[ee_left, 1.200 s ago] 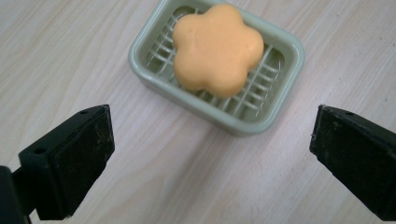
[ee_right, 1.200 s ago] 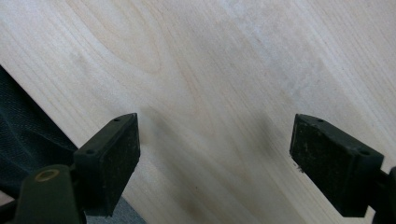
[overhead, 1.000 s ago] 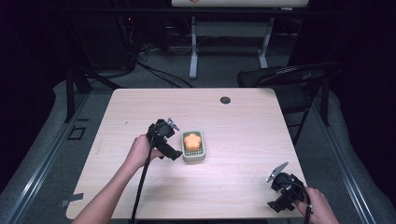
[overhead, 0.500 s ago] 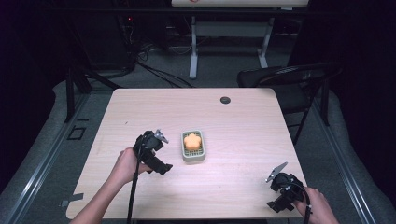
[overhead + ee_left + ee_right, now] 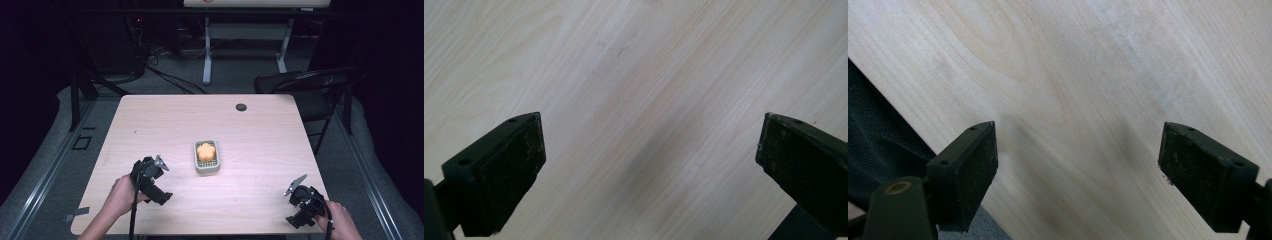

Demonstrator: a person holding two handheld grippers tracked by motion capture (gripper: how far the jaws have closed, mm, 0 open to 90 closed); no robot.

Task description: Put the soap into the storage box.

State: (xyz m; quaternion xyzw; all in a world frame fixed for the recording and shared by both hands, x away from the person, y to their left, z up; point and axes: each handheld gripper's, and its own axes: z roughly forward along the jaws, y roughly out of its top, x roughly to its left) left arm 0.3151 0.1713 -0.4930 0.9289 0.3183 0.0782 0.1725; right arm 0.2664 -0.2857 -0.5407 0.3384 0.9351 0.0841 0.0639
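Observation:
An orange flower-shaped piece (image 5: 205,152) lies in a small grey-green tray (image 5: 206,168) at the middle of the pale wooden table (image 5: 210,120). My left gripper (image 5: 148,176) is held at the table's front left, well to the left of the tray. In the left gripper view its jaws stand wide apart over bare wood, left gripper (image 5: 649,150) open and empty. My right gripper (image 5: 301,197) sits near the front right corner. Its jaws are also spread wide over bare wood by the table edge, right gripper (image 5: 1078,160) open with nothing between them.
A small black round cap (image 5: 241,107) lies near the table's far edge. A black folding chair (image 5: 310,82) stands off the far right corner. Cables and a white desk frame (image 5: 206,50) are on the floor behind. The table's edge (image 5: 908,125) runs close to my right gripper.
My left gripper has drawn back from beside the tray toward the front left of the table. The right gripper has stayed near the front right corner.

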